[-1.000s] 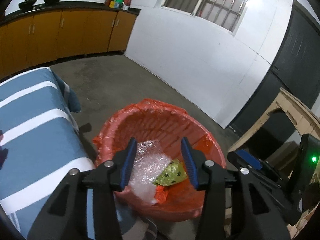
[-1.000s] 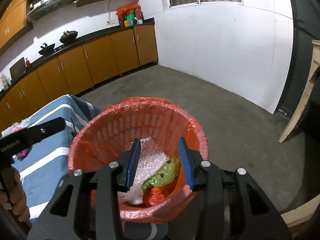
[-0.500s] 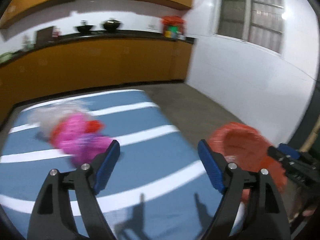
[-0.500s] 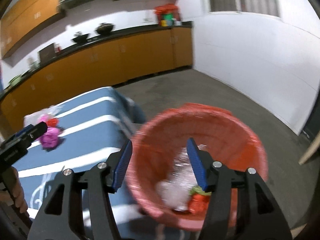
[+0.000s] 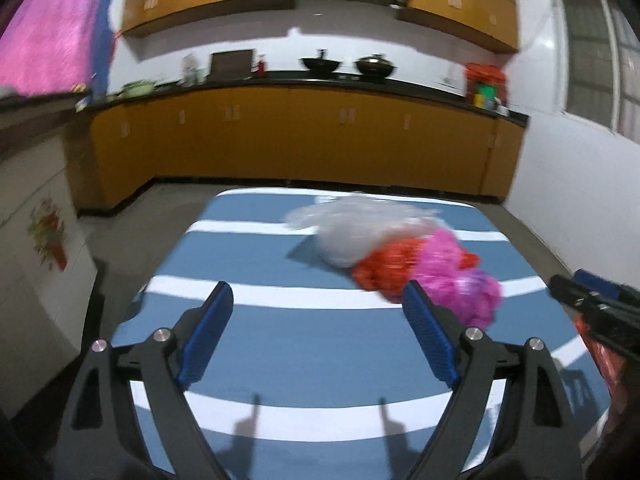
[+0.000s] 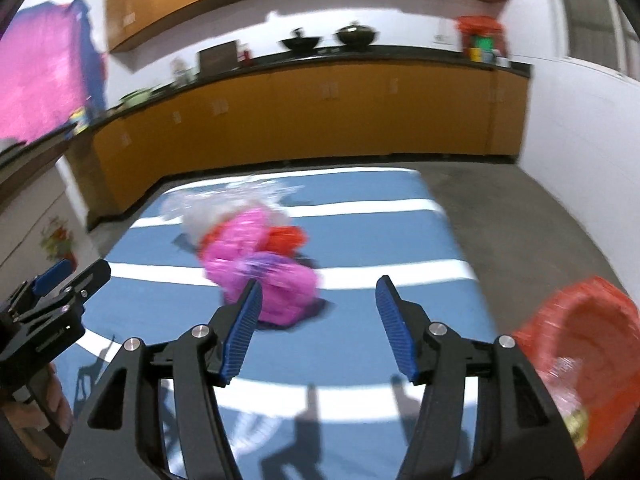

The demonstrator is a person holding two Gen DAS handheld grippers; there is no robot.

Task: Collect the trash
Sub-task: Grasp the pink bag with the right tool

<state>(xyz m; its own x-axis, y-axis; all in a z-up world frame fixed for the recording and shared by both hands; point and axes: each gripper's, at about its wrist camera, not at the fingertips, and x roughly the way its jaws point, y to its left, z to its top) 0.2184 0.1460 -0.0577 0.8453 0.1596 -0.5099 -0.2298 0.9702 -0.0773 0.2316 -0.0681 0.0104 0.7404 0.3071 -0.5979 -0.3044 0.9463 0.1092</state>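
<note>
Left wrist view: the left gripper (image 5: 318,334) has its jaws wide apart, and they have just been opening more. Nothing is between them. Its blue pads (image 5: 208,340) hang over the striped blue table (image 5: 248,256). Just past the right pad sits the trash pile: a pink bag (image 5: 460,280), a red bag (image 5: 390,266) pressed against it, and a clear plastic bag (image 5: 356,228) behind both. At the right edge of this view the right gripper (image 5: 592,308) pokes in.

Right wrist view: the right gripper (image 6: 318,328) is about half open, and its jaws have just been opening too. They hold nothing. The pink bag (image 6: 260,264) shows just above its left pad; the picture is blurry, so I cannot tell if the pad touches the bag. The red bag (image 6: 286,238) and the clear plastic bag (image 6: 208,206) lie behind it.

Only this view shows the orange-red trash basket (image 6: 592,320), down off the table on the right, with some shiny trash (image 6: 568,396) inside. Only this view shows the left gripper (image 6: 56,292) from the side, at the left edge.

Both views show the long orange cupboards (image 5: 304,140) along the back wall.
</note>
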